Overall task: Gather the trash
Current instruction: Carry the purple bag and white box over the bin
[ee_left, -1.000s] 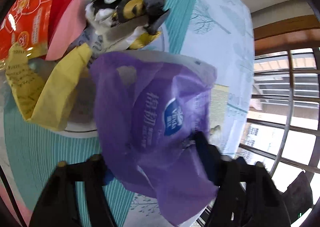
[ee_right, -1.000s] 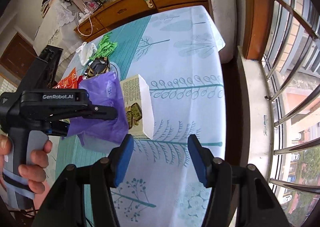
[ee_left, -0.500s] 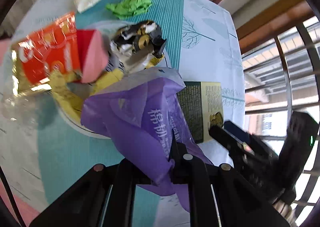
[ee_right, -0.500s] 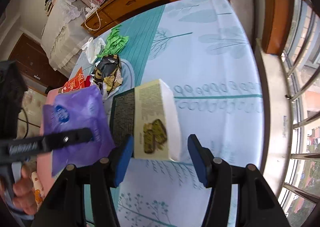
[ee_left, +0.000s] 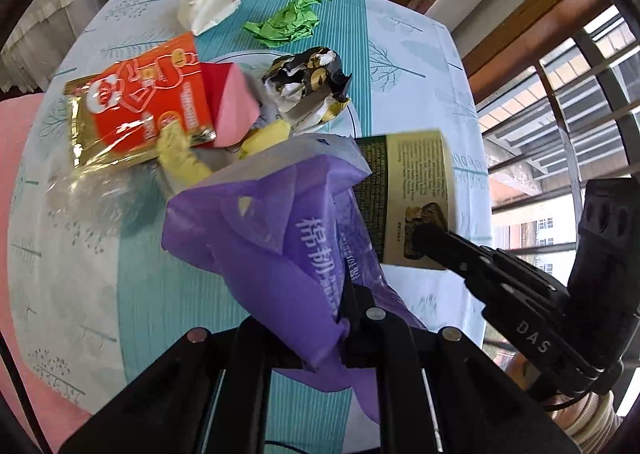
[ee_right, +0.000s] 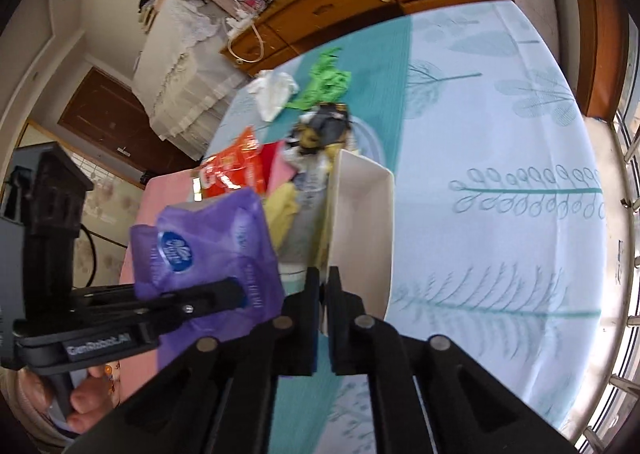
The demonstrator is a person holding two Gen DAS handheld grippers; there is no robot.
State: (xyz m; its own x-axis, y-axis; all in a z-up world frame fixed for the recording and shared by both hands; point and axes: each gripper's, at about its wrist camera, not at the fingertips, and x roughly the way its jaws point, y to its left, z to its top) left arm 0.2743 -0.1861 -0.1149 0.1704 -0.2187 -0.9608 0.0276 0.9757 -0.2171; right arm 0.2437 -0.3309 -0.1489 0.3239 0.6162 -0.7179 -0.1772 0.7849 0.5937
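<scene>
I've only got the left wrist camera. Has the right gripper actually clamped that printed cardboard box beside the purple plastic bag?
Observer: Yes. The right wrist view shows the right gripper shut on one thin wall of the printed cardboard box.
Operator: Is the box open?
Observer: Its end facing that camera is open, with a white inside and nothing visible in it.
Operator: Who holds my side?
Observer: A hand grips the left gripper's handle.

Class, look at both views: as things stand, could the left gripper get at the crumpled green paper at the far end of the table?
Probably not yet. The left gripper is shut on the purple bag, so its jaws are taken. The green paper lies uncovered beyond the heap of wrappers.
</scene>
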